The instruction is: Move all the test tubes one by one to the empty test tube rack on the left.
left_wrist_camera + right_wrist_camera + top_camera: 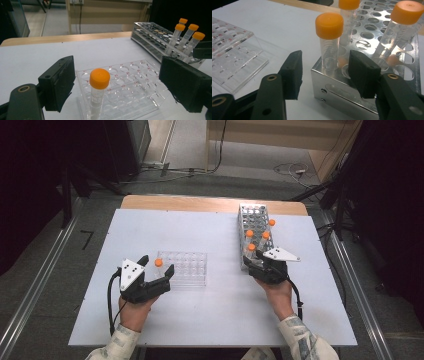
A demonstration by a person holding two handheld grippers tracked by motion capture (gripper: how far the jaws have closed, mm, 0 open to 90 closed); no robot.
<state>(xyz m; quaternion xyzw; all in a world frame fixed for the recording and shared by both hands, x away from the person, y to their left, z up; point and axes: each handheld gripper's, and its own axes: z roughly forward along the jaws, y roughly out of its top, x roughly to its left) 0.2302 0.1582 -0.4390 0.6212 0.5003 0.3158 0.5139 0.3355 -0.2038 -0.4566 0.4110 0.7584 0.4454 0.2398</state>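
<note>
A clear plastic rack (186,267) (125,87) (232,57) lies mid-table with one orange-capped tube (158,266) (98,92) standing in its near-left corner. My left gripper (156,266) (117,85) is open, its jaws on either side of that tube without touching it. A metal rack (254,227) (155,37) (367,82) at the right holds several orange-capped tubes (251,248) (329,40). My right gripper (260,262) (325,72) is open at the metal rack's near end, jaws straddling its corner below the nearest tube.
The white table top (210,315) has free room in front of both racks and at the left. A wooden table edge (175,202) runs along the back. Cables lie on the floor (290,170) beyond.
</note>
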